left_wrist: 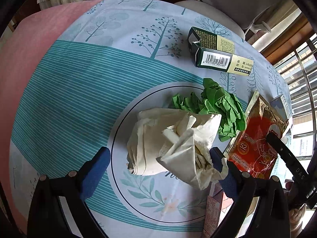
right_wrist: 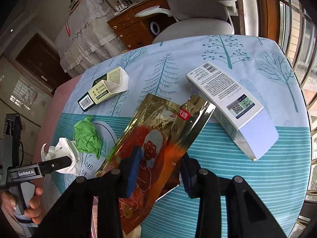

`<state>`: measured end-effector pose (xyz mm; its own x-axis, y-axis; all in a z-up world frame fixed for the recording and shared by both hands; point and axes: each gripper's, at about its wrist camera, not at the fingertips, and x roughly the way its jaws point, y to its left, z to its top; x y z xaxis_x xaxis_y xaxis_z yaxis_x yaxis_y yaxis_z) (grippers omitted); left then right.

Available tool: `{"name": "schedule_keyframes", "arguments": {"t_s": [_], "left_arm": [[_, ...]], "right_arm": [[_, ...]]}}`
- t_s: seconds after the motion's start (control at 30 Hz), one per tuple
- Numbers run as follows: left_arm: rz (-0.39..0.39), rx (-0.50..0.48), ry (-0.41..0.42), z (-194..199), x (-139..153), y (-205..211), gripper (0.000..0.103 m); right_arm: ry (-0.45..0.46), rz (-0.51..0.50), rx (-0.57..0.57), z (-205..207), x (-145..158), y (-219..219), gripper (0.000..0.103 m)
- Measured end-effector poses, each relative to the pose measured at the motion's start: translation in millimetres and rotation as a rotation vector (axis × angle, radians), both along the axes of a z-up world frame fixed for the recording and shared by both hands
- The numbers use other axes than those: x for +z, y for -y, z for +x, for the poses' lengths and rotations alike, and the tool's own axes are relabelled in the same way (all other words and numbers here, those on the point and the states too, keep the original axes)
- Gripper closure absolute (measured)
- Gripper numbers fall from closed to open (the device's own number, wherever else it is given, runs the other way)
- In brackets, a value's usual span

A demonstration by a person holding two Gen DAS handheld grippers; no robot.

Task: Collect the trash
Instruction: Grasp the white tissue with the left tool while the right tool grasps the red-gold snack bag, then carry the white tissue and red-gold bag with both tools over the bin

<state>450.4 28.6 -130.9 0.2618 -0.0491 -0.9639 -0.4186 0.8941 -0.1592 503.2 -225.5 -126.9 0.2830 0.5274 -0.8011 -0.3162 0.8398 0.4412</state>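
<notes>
Left gripper (left_wrist: 158,160): jaws stand wide, straddling the crumpled cream-white paper tissue wad (left_wrist: 170,140), which rests on the printed-ring area of the blue-and-white tree-patterned tablecloth (left_wrist: 79,91). One blue pad appears to brush a trailing fold of the tissue; the other is clear of it. Nothing is gripped.

Right gripper (right_wrist: 158,168): jaws narrow, pads pressing on the red-and-gold foil sachet (right_wrist: 156,146), which tilts up from the cloth with its far end near the white printed carton (right_wrist: 227,103).

Remaining trash: a crumpled green paper ball (left_wrist: 214,103) touching the tissue wad, and a dark-green-and-cream torn carton (left_wrist: 216,53) further back.

Risks noted:
- The tissue is loose and lopsided; closing off-centre would likely pinch only a flap, so the wad unfurls or drops on lifting.
- The green ball lies against the tissue and could be dragged or rolled away.
- The sachet is slick foil held near one edge; it may pivot or slip.
- The two grippers work close together; a collision is possible.
</notes>
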Motion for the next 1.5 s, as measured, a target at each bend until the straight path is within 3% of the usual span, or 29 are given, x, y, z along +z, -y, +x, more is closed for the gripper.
{"name": "schedule_keyframes", "arguments": {"t_s": [0.07,0.1,0.27,0.37,1.0,1.3,1.5], "left_arm": [[-0.014,-0.018,0.012,2,-1,3,0.028],[-0.011,-0.023,0.012,3,0,6,0.035],[0.027,-0.054,0.063,3,14,15,0.057],[-0.003,-0.069,0.082,1,23,14,0.078],[-0.019,-0.145,0.223,-94,119,19,0.082],[-0.064,-0.214,0.290,-159,153,11,0.082],[-0.061,-0.297,0.308,-211,164,2,0.082]], "right_arm": [[-0.014,0.016,0.018,-1,-1,-2,0.093],[-0.018,0.028,0.022,-3,0,-3,0.096],[-0.010,0.060,0.034,-12,9,-7,0.102],[0.009,0.060,0.036,-19,20,-8,0.102],[0.156,0.123,-0.051,-80,124,5,0.103],[0.222,0.113,-0.089,-151,167,-9,0.102],[0.251,0.080,-0.120,-220,179,-24,0.103]]}}
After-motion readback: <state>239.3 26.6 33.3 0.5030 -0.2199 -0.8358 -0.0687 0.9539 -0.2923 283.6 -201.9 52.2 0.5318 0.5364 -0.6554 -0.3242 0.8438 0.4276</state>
